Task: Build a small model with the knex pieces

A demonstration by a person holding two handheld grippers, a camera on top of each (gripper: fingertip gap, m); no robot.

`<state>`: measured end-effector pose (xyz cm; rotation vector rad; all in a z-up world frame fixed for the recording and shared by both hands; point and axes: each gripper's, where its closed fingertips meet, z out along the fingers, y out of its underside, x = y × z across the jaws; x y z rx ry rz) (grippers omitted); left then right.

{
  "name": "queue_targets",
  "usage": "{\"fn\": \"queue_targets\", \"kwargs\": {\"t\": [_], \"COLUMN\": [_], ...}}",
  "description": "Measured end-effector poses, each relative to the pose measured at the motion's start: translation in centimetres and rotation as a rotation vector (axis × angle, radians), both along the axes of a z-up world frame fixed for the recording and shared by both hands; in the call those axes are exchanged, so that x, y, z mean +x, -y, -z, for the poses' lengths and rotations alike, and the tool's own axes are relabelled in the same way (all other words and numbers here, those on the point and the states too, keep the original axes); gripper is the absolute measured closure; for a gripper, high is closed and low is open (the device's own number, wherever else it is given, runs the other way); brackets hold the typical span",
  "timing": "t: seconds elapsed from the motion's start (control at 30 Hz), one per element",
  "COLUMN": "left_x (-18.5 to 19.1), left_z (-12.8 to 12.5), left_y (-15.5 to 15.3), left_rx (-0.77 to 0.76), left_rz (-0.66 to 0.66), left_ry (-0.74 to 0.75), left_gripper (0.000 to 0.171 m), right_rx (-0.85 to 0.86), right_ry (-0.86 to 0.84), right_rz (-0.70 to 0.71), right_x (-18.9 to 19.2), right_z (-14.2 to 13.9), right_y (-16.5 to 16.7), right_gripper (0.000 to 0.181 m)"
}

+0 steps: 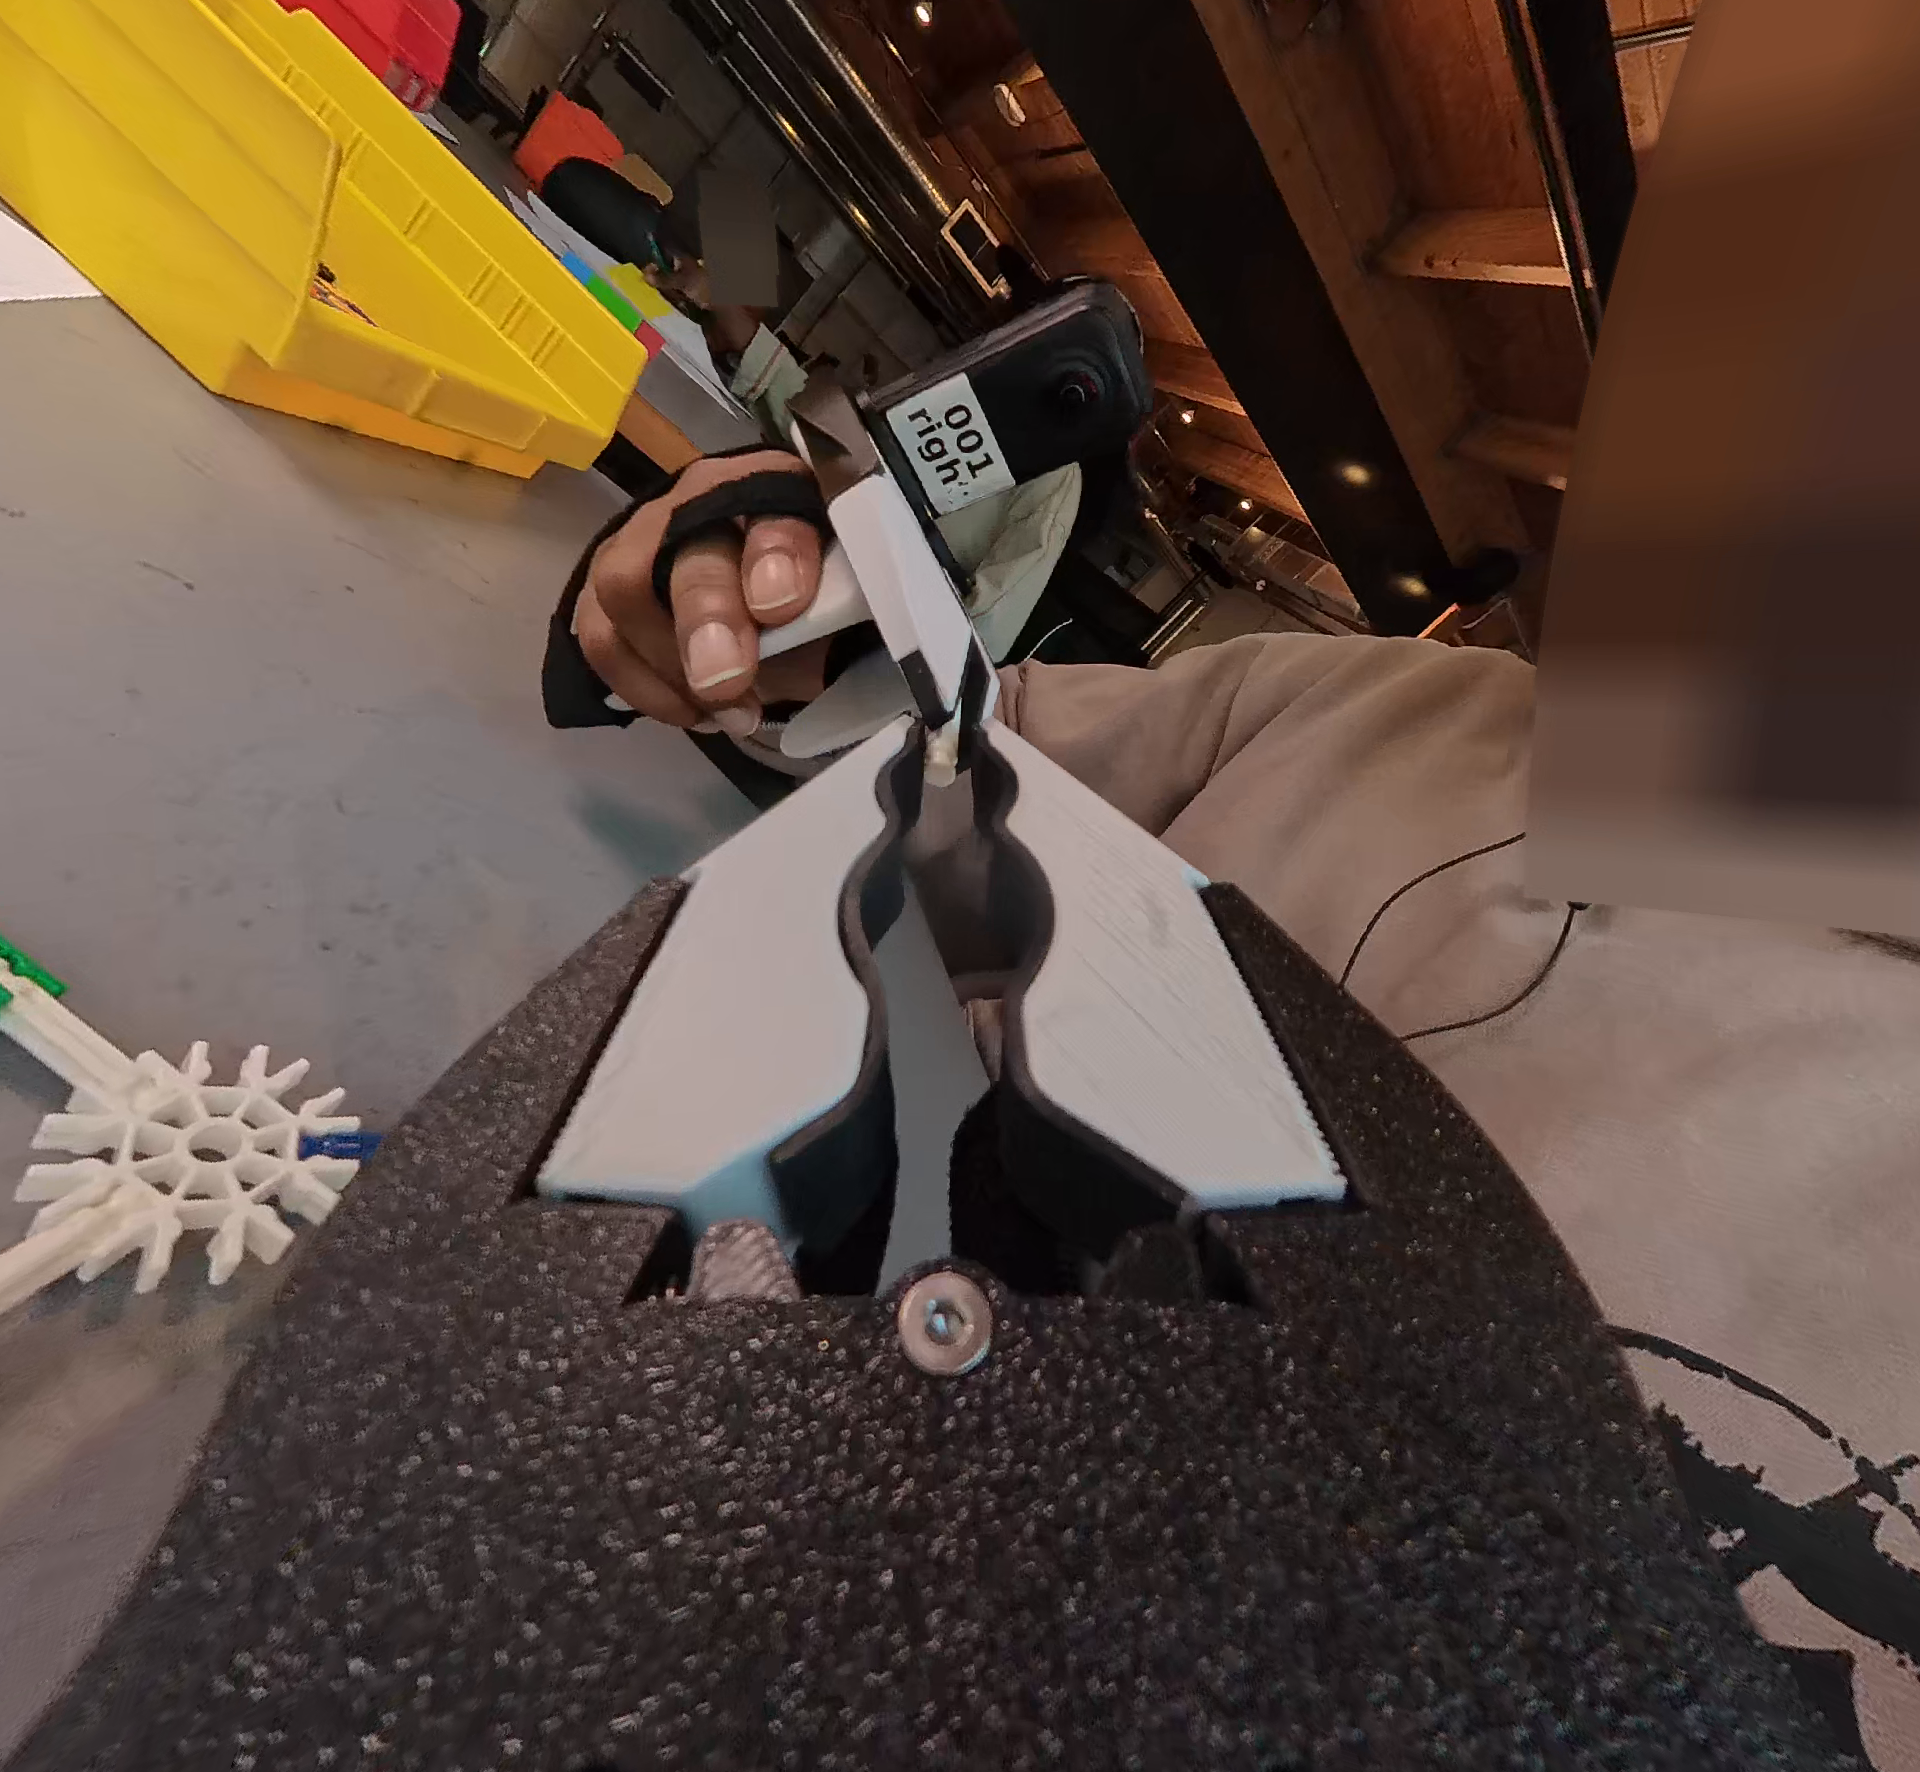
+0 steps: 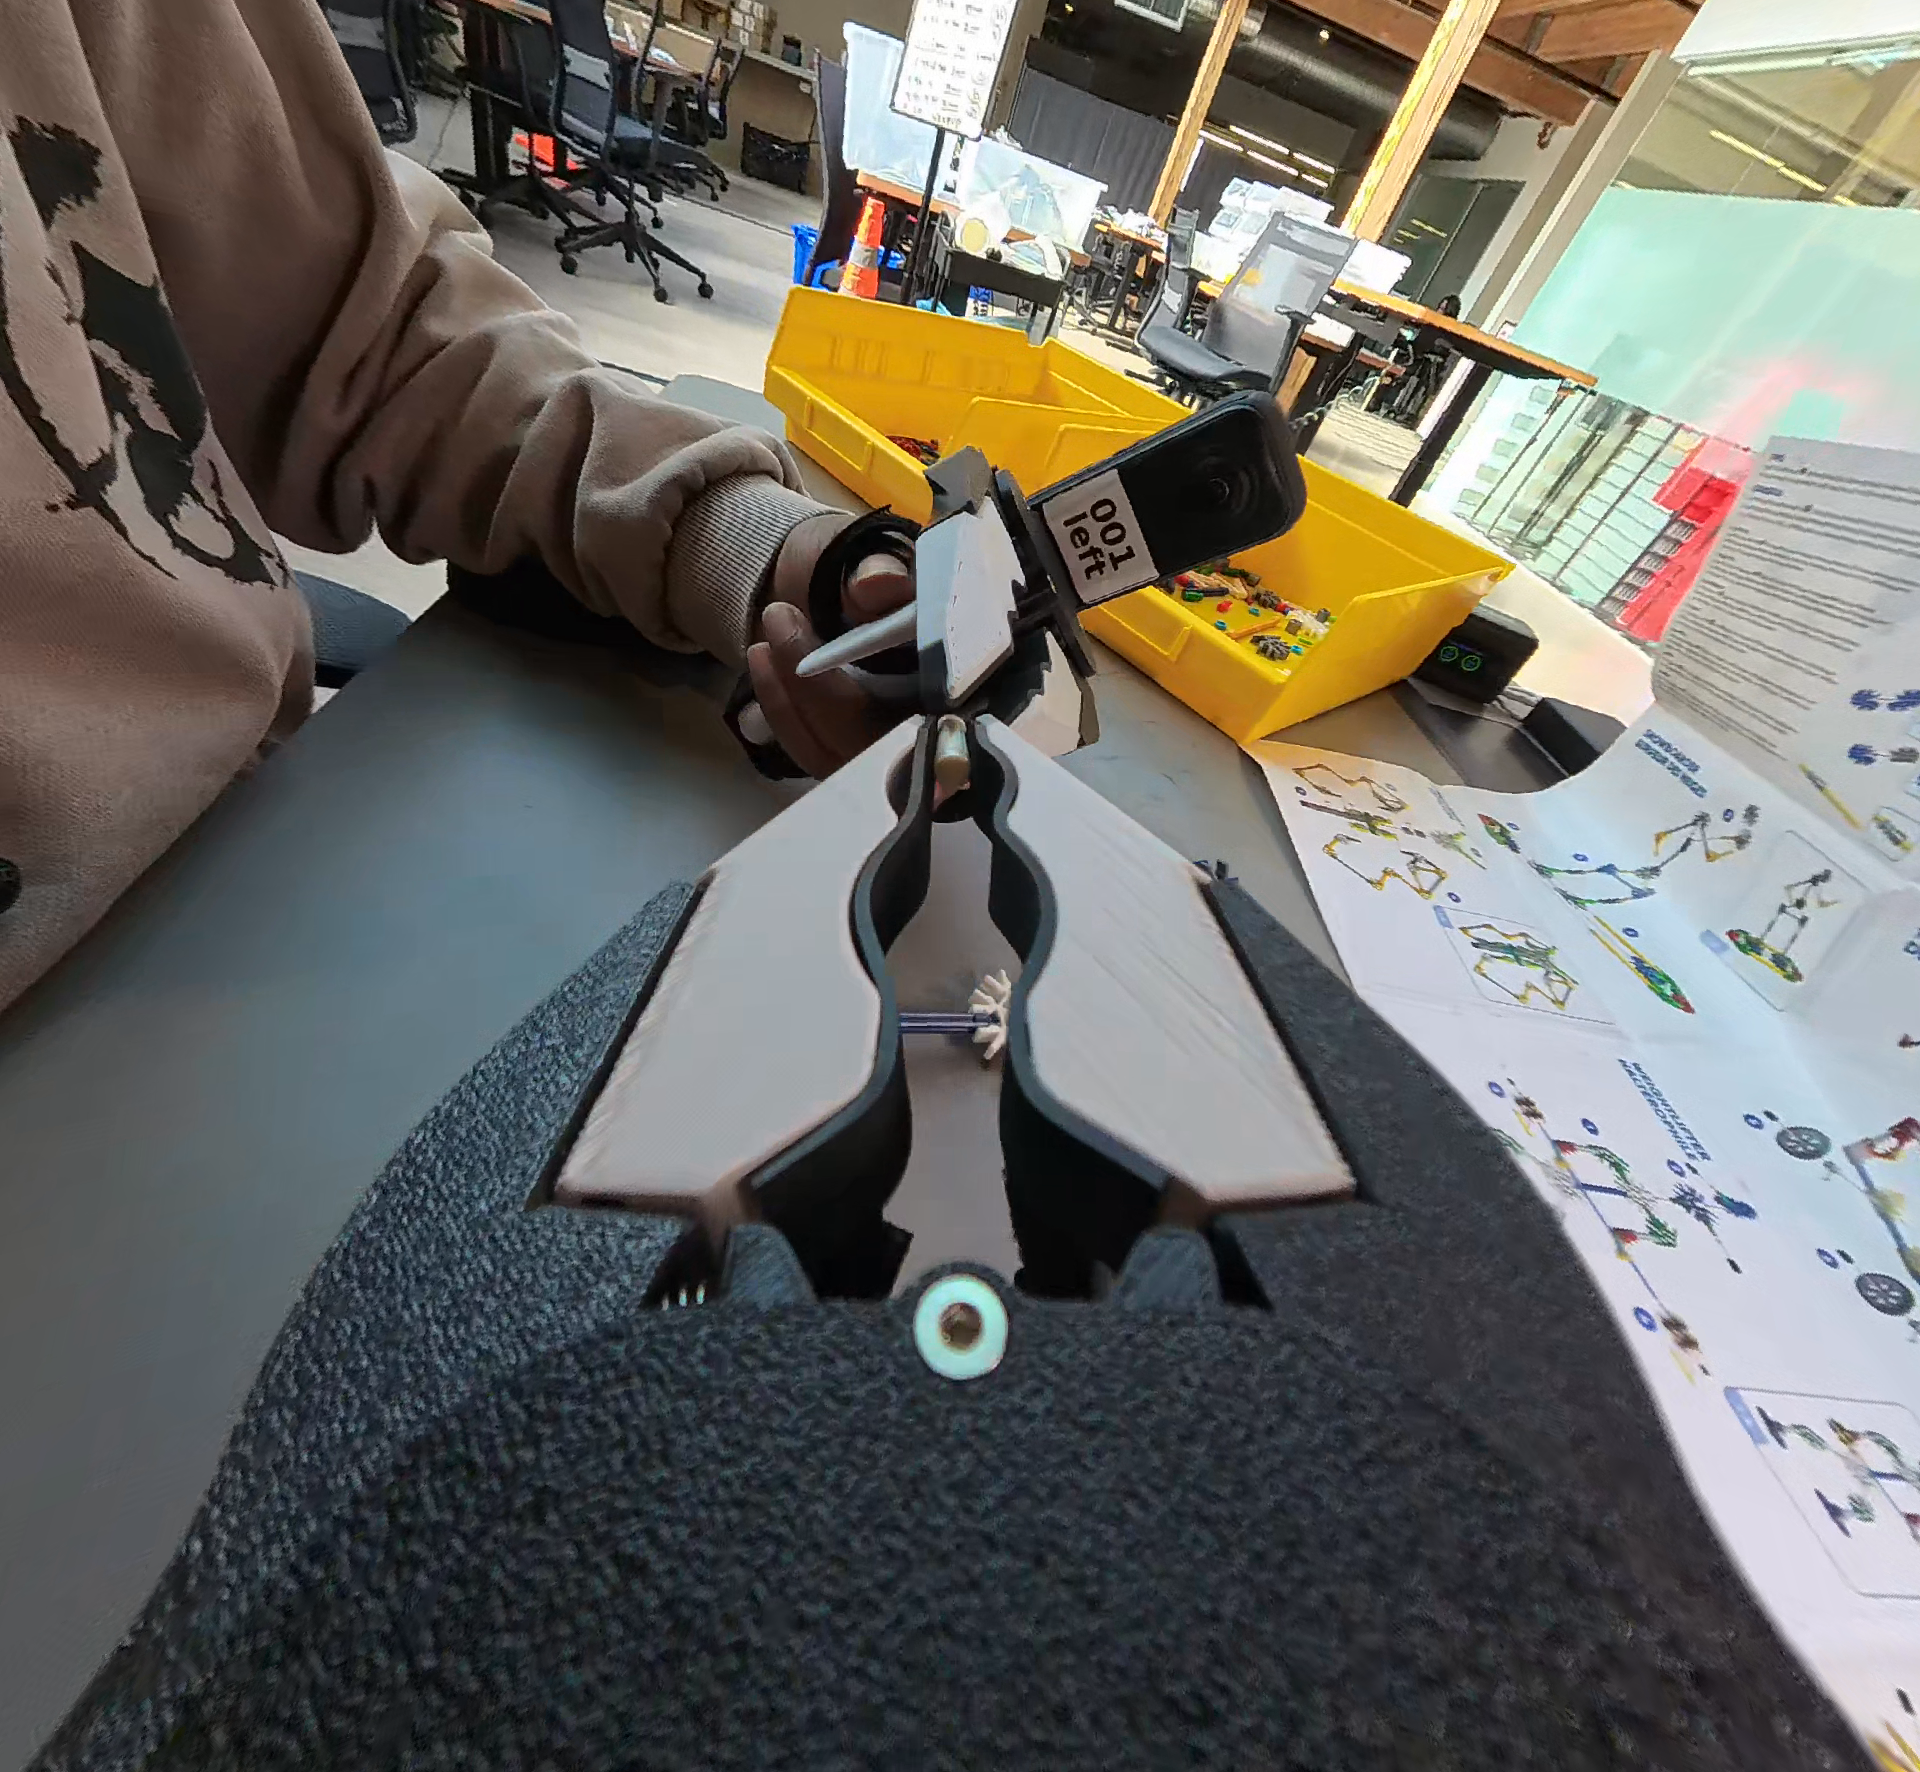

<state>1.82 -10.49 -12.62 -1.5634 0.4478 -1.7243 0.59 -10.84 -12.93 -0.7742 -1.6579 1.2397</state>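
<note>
Presently both the left gripper (image 1: 940,766) and right gripper (image 2: 951,766) are pinching one small cream rod (image 2: 952,758) above the bench (image 2: 312,891); uneven pull risks dropping it.

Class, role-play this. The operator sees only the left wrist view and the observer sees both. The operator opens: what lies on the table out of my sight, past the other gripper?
Observer: A printed instruction sheet with drawings of models lies flat there.
Operator: My yellow bin looks almost empty from here. Is it?
Observer: No. Loose small coloured parts lie in the yellow bin.
Operator: Is anything next to that bin?
Observer: A small black box with green indicators sits right beside it.
</note>
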Motion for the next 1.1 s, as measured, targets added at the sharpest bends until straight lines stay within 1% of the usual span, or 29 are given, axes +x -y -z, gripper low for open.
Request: {"fn": "queue_targets", "kwargs": {"t": [0.13, 0.3, 0.53, 0.73, 0.8, 0.87, 0.9, 0.93, 0.97, 1.0, 1.03, 1.1], "left_x": [-0.4, -0.7, -0.9, -0.1, -0.2, -0.3, -0.7, -1.6, -2.9, -5.0, -7.9, -16.1], "left_z": [0.0, 0.3, -0.2, -0.3, -0.2, -0.2, -0.4, -0.5, -0.6, -0.7, -0.9, -1.5], "left_y": [-0.3, -0.5, -0.7, -0.1, -0.2, -0.3, -0.5, -1.2, -2.0, -3.2, -4.5, -6.4], "left_rx": [-0.017, -0.100, -0.116, -0.119, -0.099, -0.047, -0.012, 0.030, 0.087, 0.156, 0.225, 0.321], "left_rz": [-0.006, 0.018, 0.015, 0.054, 0.032, -0.005, -0.038, -0.106, -0.203, -0.336, -0.507, -0.894], "left_ry": [-0.001, 0.057, 0.113, 0.119, 0.085, 0.022, -0.009, -0.062, -0.147, -0.260, -0.395, -0.700], "left_gripper": [0.166, 0.166, 0.165, 0.166, 0.167, 0.167, 0.167, 0.167, 0.167, 0.166, 0.166, 0.166], "right_rx": [0.090, 0.197, 0.202, 0.207, 0.230, 0.224, 0.225, 0.219, 0.195, 0.161, 0.133, 0.109], "right_ry": [-0.021, -0.045, -0.067, -0.063, -0.057, -0.042, -0.032, -0.017, 0.003, 0.025, 0.057, 0.178], "right_rz": [0.053, 0.090, 0.111, 0.087, 0.103, 0.120, 0.138, 0.157, 0.171, 0.184, 0.191, 0.173], "right_x": [-0.3, -0.6, -0.1, -0.1, -0.2, -0.2, -0.1, 0.0, 0.2, 0.5, 0.9, 1.7], "right_z": [0.0, 0.2, -0.6, -0.4, -0.3, -0.2, -0.2, -0.2, -0.2, -0.2, 0.0, 1.7], "right_y": [-0.1, -0.3, -0.9, -0.1, -0.3, -0.7, -1.2, -2.0, -2.8, -3.8, -4.7, -6.0], "right_gripper": [0.177, 0.177, 0.177, 0.177, 0.177, 0.176, 0.170, 0.161, 0.153, 0.147, 0.144, 0.143]}}
